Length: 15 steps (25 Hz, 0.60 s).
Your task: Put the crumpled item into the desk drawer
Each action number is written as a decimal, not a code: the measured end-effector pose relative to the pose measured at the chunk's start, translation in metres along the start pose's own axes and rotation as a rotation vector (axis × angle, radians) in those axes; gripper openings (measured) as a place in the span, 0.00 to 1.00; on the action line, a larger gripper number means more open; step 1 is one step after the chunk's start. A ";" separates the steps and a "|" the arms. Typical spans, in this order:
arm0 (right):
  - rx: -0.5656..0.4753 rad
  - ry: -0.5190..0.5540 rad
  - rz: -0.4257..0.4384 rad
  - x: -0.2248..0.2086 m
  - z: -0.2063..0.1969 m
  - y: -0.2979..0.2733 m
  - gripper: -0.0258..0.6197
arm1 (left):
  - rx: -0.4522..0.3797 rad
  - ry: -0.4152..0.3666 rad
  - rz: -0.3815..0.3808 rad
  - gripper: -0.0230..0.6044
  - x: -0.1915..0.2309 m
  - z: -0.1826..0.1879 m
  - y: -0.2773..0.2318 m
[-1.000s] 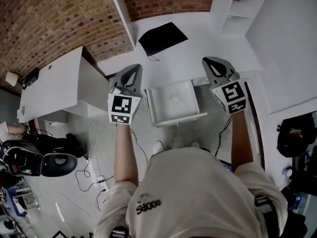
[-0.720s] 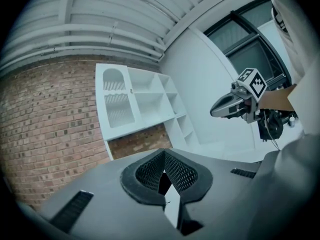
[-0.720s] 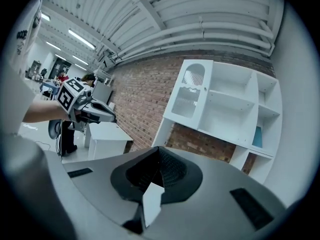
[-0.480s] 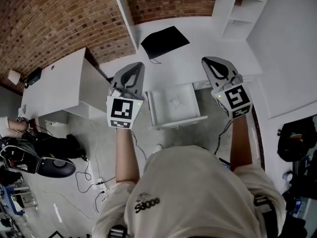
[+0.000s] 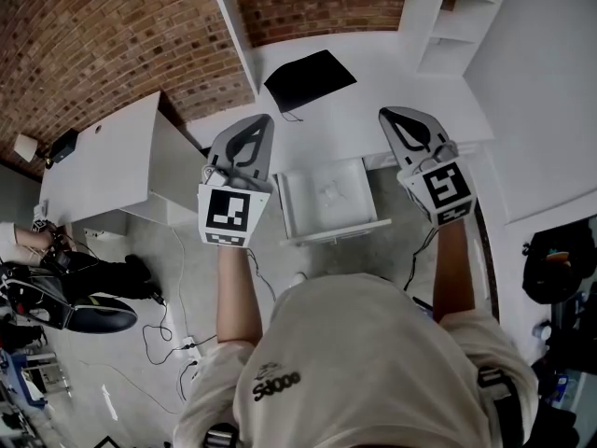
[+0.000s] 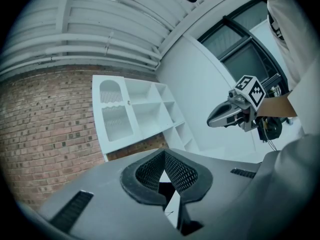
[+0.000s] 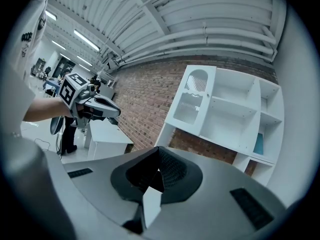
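Note:
The white desk's drawer stands pulled open between my two hands. A pale crumpled item lies inside it, faint against the white bottom. My left gripper hovers left of the drawer, level and shut, with nothing between its jaws. To the right of the drawer my right gripper is held level too, its jaws together and empty. Each gripper shows in the other's view: the right gripper in the left gripper view, the left gripper in the right gripper view.
A black mat lies on the desk top behind the drawer. White shelves rise at the back right against a brick wall. A second white desk stands to the left. Cables trail on the floor.
Both grippers have lifted a little, the left one more. The drawer stays open with the crumpled item in it.

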State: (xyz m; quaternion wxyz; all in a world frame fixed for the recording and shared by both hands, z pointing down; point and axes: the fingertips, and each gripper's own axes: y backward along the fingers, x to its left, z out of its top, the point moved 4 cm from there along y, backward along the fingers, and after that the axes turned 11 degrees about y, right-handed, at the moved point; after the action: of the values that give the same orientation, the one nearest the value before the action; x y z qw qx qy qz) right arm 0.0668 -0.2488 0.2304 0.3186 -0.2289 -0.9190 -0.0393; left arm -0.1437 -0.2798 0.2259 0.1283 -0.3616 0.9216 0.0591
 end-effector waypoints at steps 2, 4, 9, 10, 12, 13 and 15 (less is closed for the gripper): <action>0.004 -0.001 0.002 0.000 -0.001 -0.002 0.05 | 0.003 0.002 0.000 0.07 0.001 -0.002 -0.001; 0.006 -0.002 0.006 0.001 -0.002 -0.003 0.05 | 0.006 0.005 0.002 0.07 0.002 -0.004 -0.001; 0.016 -0.006 0.016 0.005 -0.005 -0.005 0.05 | 0.012 0.013 0.003 0.07 0.003 -0.008 0.000; 0.018 -0.007 0.019 0.006 -0.005 -0.006 0.05 | 0.014 0.015 0.003 0.07 0.004 -0.009 0.000; 0.021 -0.007 0.025 0.007 -0.006 -0.008 0.05 | 0.017 0.020 0.005 0.07 0.005 -0.011 0.000; 0.023 -0.007 0.028 0.007 -0.007 -0.009 0.05 | 0.018 0.024 0.006 0.07 0.005 -0.013 0.000; 0.028 -0.008 0.033 0.009 -0.008 -0.011 0.05 | 0.020 0.030 0.007 0.07 0.006 -0.015 0.000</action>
State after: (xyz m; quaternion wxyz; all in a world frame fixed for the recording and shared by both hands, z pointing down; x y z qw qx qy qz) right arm 0.0608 -0.2567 0.2429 0.3187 -0.2396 -0.9169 -0.0203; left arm -0.1505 -0.2869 0.2389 0.1179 -0.3580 0.9252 0.0447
